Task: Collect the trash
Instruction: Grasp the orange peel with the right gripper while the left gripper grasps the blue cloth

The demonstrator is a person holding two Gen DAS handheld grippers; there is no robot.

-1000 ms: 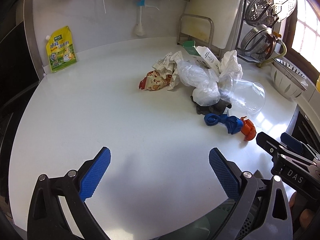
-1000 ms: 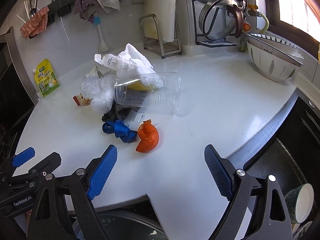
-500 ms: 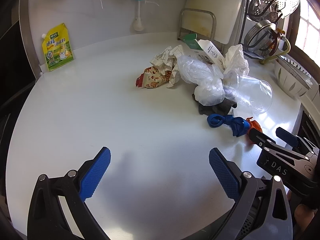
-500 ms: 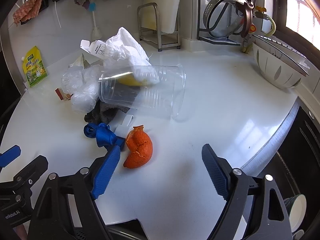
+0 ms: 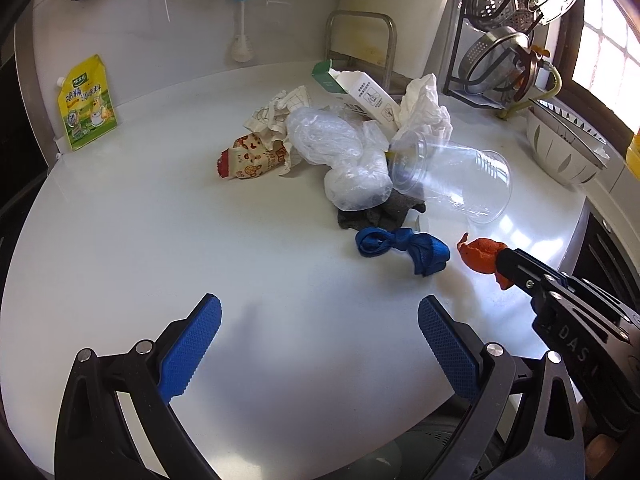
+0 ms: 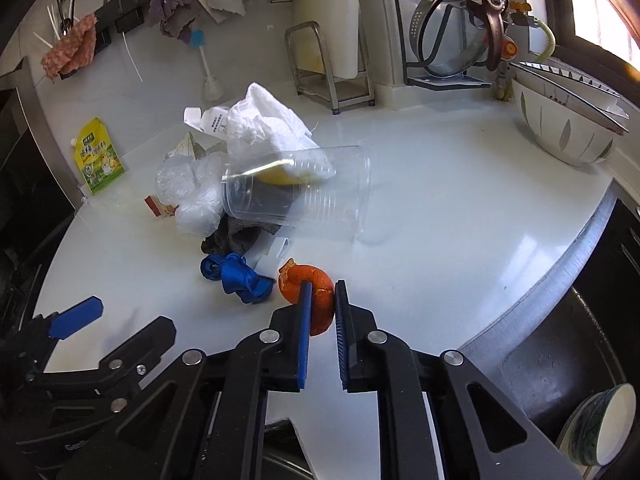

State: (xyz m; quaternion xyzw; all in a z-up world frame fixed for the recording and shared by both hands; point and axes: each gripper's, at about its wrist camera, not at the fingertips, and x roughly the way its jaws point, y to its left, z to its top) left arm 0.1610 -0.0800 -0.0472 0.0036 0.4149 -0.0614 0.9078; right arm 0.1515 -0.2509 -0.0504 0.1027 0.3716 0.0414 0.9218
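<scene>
Left gripper spread wide, nothing between its blue pads, bare white countertop ahead of the fingertips. Far ahead-left of them a yellow-green pouch leans at the wall. Ahead: trash pile, with snack wrapper, crumpled clear plastic bag, milk carton, white tissue, and clear plastic cup on its side. Blue ribbon lies nearer, ahead-right of the left fingers. Right gripper has just been closing; its pads now clamp the orange peel, which sits between the fingertips on the counter, just right of the ribbon. Bowl far right.
</scene>
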